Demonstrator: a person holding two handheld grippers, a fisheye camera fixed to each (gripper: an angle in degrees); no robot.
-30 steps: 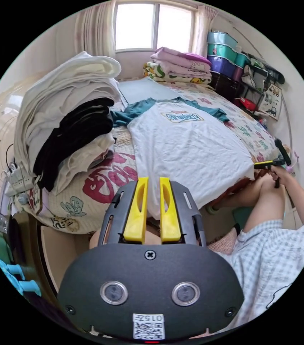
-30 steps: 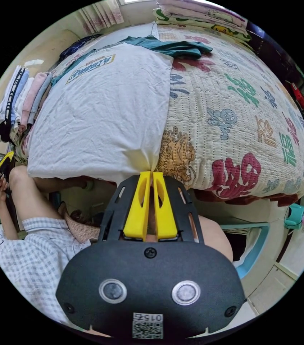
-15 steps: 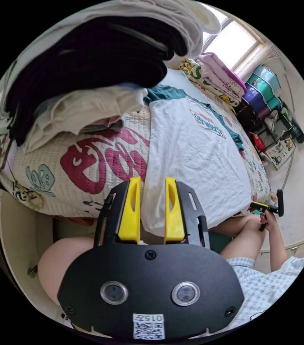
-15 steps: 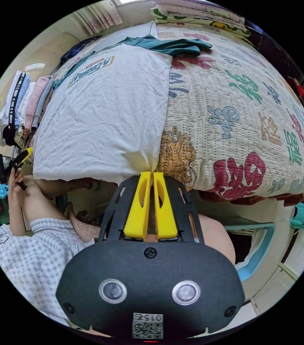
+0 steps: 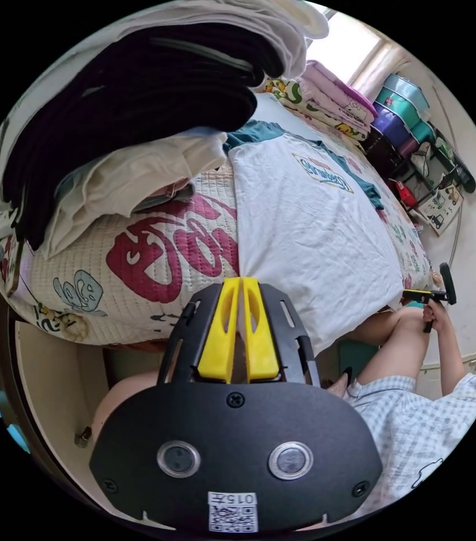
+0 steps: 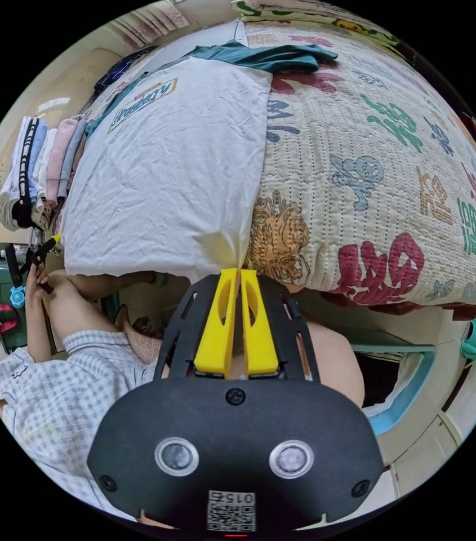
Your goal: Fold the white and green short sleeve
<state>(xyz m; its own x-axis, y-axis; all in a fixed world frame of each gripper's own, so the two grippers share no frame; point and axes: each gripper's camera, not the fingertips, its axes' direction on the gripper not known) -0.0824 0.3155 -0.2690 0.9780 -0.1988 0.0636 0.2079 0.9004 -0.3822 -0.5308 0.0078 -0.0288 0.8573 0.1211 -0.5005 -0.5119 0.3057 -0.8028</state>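
- Lying flat on the bed quilt [image 6: 373,186] is the white and green short sleeve shirt [image 5: 305,225], with its front up and its bottom edge hanging a little over the near side of the bed.
- The shirt's body is white, its sleeves are green, and there is a small picture patch [image 5: 323,171] on its chest.
- In the left gripper view, the left gripper [image 5: 240,282] has its two yellow jaws pressed close together, right at one bottom corner of the shirt. The jaws look like they pinch the white cloth at that corner.
- In the right gripper view, the right gripper [image 6: 236,273] has its yellow jaws squeezed tight on the other bottom corner, and the cloth bunches up into a little point between them.
- The right gripper can also be seen far off in the left gripper view, held in a hand [image 5: 438,316] at the far corner of the shirt.
- The left gripper can be seen small in the right gripper view, held in the other hand [image 6: 35,277].
- A tall pile of folded clothes [image 5: 136,112] sits on the bed just beside the shirt, in white, black and cream.
- Folded blankets [image 5: 333,104] lie at the far end of the bed, and stacked boxes [image 5: 404,112] stand near them.
- The person's checked shirt [image 6: 63,394] shows low down in the right gripper view.
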